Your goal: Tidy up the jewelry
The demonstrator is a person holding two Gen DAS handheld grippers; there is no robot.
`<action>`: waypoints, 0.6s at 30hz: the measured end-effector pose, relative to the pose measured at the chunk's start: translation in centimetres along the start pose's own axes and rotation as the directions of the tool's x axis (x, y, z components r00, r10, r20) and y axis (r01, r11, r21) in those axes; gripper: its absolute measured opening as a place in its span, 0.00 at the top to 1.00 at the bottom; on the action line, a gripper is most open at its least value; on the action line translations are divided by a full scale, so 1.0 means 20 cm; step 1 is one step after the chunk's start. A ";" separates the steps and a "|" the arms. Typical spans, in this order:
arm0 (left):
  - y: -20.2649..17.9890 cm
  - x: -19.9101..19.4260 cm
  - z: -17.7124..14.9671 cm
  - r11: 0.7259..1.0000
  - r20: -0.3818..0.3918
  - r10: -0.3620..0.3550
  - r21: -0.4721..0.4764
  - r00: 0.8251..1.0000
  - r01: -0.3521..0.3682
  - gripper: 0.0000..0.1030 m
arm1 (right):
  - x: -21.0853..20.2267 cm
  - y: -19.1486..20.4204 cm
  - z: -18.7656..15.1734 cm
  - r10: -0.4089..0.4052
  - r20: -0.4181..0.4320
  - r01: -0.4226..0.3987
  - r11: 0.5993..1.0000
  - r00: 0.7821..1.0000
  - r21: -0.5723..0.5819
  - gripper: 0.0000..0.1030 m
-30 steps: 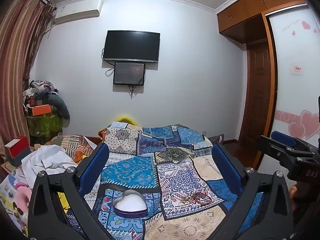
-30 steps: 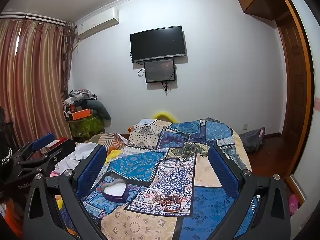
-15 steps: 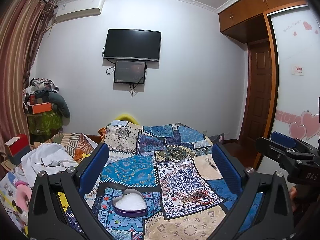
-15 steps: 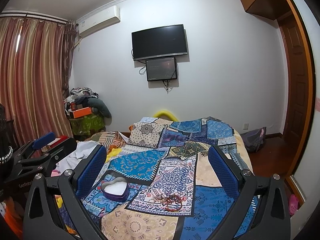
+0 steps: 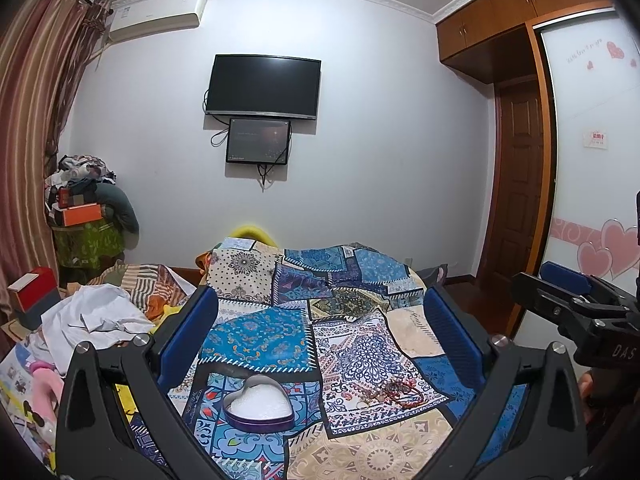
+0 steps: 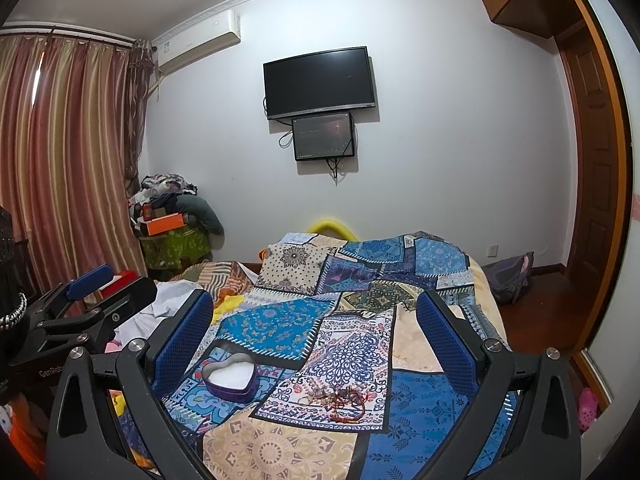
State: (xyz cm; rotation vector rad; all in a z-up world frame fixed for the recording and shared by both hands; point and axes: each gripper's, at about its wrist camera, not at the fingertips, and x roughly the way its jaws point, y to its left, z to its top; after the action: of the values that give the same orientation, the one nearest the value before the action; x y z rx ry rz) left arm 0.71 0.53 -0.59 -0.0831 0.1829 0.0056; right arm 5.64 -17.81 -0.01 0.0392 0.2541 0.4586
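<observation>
Here, both grippers, left (image 5: 320,340) and right (image 6: 314,338), hover spread wide, empty, above quilt (image 6: 280,320). Jewelry (image 6: 334,398) tangled just right of heart box (image 6: 232,378). We judge it light, limp, snag-prone; pinch 1 strand at heap's edge.
</observation>
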 end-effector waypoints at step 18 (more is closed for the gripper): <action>0.00 0.01 0.00 1.000 -0.010 0.009 -0.007 1.000 -0.009 0.00 | 0.00 -0.01 -0.01 -0.001 -0.001 0.001 1.000 1.000 0.005 0.02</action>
State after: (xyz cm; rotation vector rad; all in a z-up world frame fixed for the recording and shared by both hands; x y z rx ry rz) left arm 0.83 0.53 -0.55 -0.0893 0.1934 0.0149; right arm 5.79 -18.02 -0.22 0.0435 0.2559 0.4571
